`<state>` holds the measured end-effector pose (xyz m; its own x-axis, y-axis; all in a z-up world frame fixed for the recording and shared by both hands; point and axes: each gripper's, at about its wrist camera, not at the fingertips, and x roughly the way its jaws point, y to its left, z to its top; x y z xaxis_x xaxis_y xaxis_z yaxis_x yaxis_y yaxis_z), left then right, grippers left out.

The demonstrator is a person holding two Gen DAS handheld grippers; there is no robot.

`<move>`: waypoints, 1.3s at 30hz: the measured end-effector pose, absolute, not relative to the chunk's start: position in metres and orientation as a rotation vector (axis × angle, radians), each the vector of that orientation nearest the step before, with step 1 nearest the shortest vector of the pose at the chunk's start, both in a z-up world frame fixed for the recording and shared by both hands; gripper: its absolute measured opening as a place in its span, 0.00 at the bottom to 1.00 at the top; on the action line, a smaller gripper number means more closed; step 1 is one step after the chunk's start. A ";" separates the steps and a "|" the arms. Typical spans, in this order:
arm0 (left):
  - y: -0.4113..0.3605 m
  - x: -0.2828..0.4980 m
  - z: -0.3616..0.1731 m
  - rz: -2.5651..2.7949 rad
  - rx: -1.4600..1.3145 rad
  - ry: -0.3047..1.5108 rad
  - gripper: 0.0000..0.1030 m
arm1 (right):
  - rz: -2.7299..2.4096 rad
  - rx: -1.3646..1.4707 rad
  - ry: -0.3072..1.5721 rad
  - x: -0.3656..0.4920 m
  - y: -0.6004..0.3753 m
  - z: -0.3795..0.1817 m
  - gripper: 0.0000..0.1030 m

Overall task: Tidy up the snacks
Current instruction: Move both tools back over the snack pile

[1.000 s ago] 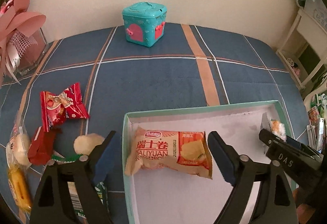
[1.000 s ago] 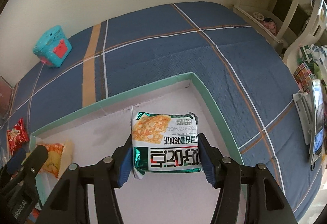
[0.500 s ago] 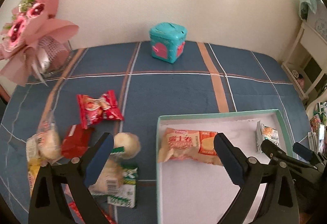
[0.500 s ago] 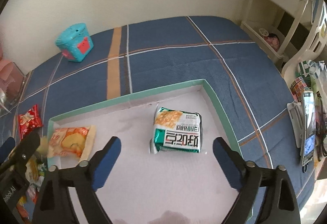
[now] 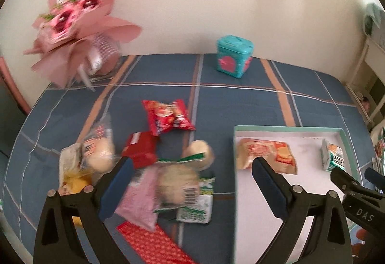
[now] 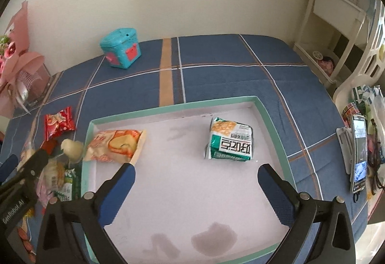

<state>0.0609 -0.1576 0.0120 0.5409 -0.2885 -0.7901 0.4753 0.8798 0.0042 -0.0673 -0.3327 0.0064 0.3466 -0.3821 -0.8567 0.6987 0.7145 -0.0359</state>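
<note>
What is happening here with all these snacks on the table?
A person is sorting snacks into a shallow teal-rimmed tray with two hand-held grippers. Two packets already lie inside it: an orange bread packet near the left wall and a green-and-white cracker packet toward the right. Both the left hand-held gripper and the right hand-held gripper are open and hold nothing. The left one hangs over the pile of loose snacks beside the tray, probably to take the next one.
</note>
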 end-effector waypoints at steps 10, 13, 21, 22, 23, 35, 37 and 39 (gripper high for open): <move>-0.099 0.069 0.012 -0.361 0.153 0.906 0.96 | -0.612 0.335 0.976 -0.054 -0.287 0.008 1.00; -0.083 0.069 0.013 -0.325 0.152 0.919 0.96 | -0.581 0.308 0.977 -0.047 -0.271 0.008 1.00; -0.041 0.076 0.004 -0.220 0.145 0.974 0.96 | -0.494 0.232 0.989 -0.028 -0.232 0.007 1.00; -0.037 0.077 0.003 -0.216 0.138 0.977 0.96 | -0.471 0.216 0.996 -0.024 -0.225 0.006 1.00; -0.031 0.078 0.002 -0.213 0.126 0.985 0.96 | -0.450 0.205 0.998 -0.021 -0.219 0.005 1.00; 0.017 0.077 -0.008 -0.175 0.068 1.064 0.96 | -0.258 0.106 1.038 0.001 -0.147 -0.006 1.00; 0.019 0.076 -0.012 -0.163 0.089 1.086 0.96 | -0.247 0.102 1.054 0.002 -0.141 -0.009 1.00; 0.022 0.075 -0.016 -0.159 0.095 1.098 0.96 | -0.242 0.088 1.074 0.004 -0.137 -0.013 1.00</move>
<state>0.0755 0.0224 -0.0156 0.4458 -0.0811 -0.8914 0.1754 0.9845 -0.0018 0.0035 -0.1375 -0.0133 0.4534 -0.1532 -0.8781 0.2388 0.9700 -0.0459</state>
